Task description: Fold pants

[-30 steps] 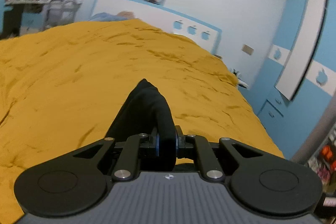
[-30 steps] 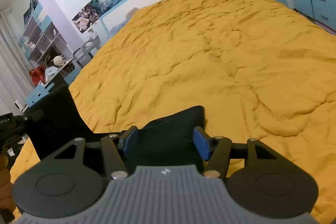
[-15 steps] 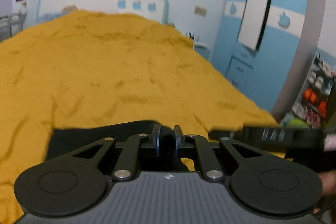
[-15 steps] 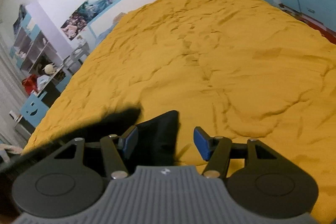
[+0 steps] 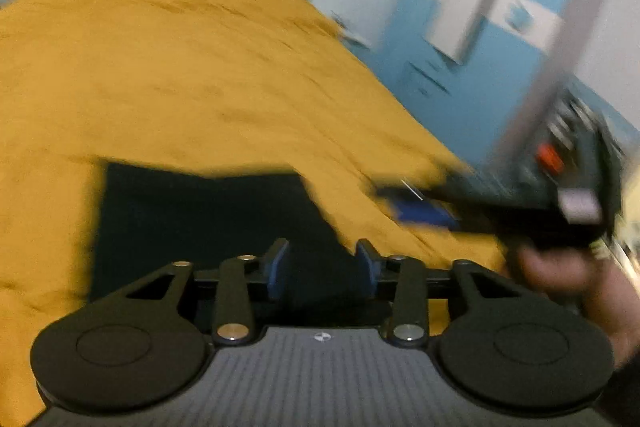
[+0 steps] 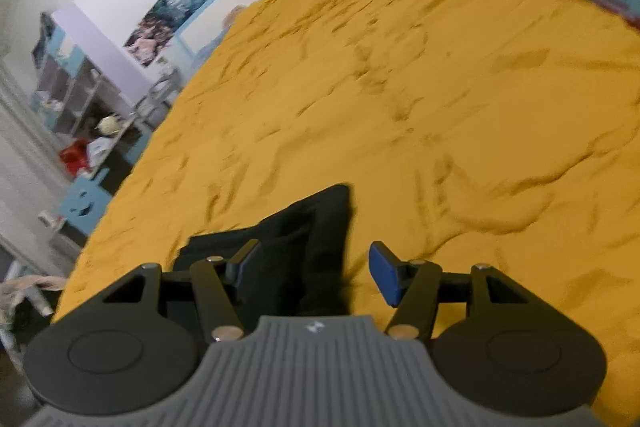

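- Pants (image 5: pixel 208 215) lie flat as a dark, folded block on our yellow bedspread (image 5: pixel 168 67), near its front edge; in the right wrist view the same black fabric (image 6: pixel 304 243) shows as a rumpled heap with one corner pointing up the bed.
- Left gripper (image 5: pixel 322 263) hangs over the near right part of the garment with its blue pads (image 5: pixel 277 267) spread apart; dark cloth shows in the gap behind them, but we see nothing pinched between them.
- Right gripper (image 6: pixel 316 273) is spread wide too: its left pad (image 6: pixel 245 259) sits against the edge of the black cloth, while the right pad (image 6: pixel 385 277) stands over bare bedspread (image 6: pixel 440 87), and the fingers do not clamp the fabric.
- In the left wrist view we see the right gripper (image 5: pixel 424 205) as a blur just right of the pants, above the bed's right edge, held in our right hand (image 5: pixel 568 279).
- Farther right stands a blue and white wardrobe (image 5: pixel 500 7), heavily smeared.
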